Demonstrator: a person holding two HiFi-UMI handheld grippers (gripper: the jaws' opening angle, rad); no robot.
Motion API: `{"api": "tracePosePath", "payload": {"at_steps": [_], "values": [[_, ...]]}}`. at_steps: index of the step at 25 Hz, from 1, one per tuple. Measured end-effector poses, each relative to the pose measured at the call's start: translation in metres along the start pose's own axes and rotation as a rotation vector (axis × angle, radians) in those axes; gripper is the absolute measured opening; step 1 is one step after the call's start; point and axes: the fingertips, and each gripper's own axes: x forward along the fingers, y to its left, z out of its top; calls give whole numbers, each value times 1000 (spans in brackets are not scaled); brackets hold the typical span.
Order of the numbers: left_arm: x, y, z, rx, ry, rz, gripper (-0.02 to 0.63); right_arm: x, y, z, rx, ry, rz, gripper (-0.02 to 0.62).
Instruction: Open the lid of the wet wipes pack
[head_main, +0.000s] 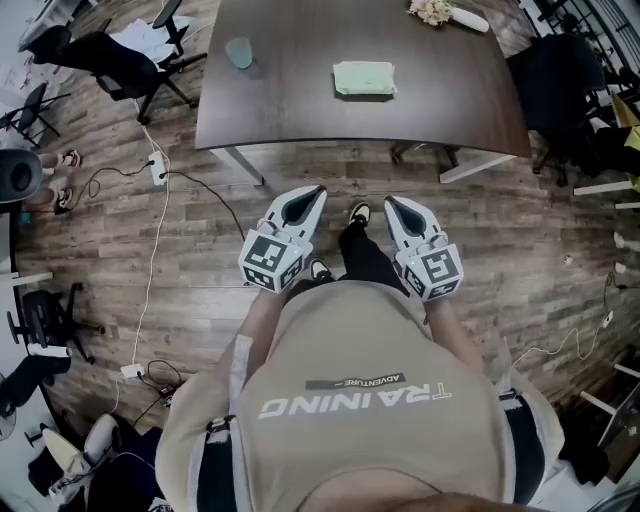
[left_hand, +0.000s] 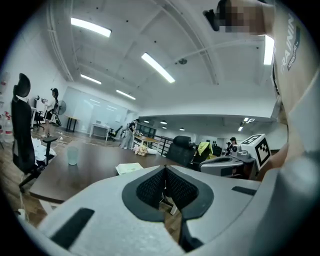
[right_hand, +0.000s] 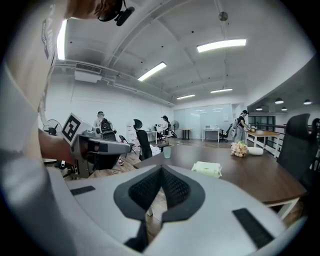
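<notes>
Two grippers are held side by side in front of the person's torso, above the wooden floor (head_main: 200, 260) and short of the worktop (head_main: 290, 110). On the left gripper (head_main: 316, 193) the jaws are closed tip to tip with nothing between them. The right gripper (head_main: 392, 204) is in the same condition: jaws together, empty. The wet wipes pack (head_main: 364, 79) lies flat near the middle of the worktop, well apart from both grippers. In the head view, a translucent cup (head_main: 239, 52) stands to the pack's left.
</notes>
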Motion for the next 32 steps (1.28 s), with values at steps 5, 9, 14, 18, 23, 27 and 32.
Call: {"api": "tracePosePath", "payload": {"at_steps": [5,9,14,18,23,27,32], "values": [[22,22,4,-4,15,25,9,27,-28,-2,35,9,18,14],[49,44,8,-14,34,49,9,58,-49,5,-15,14,50,14],[98,73,10,-10,73,41,9,103,-93,16,-56,-4,71,14],[147,86,33,20,82,16,9,126,-138,26,-46,-15,68,14],[196,99,43,42,120,1,9,145,-189,28,-20,-21,46,14],[228,105,44,17,161,-12,9,158,-219,34,-12,-26,53,14],[275,109,42,10,196,-20,9,173,-260,25,17,-19,89,14]]}}
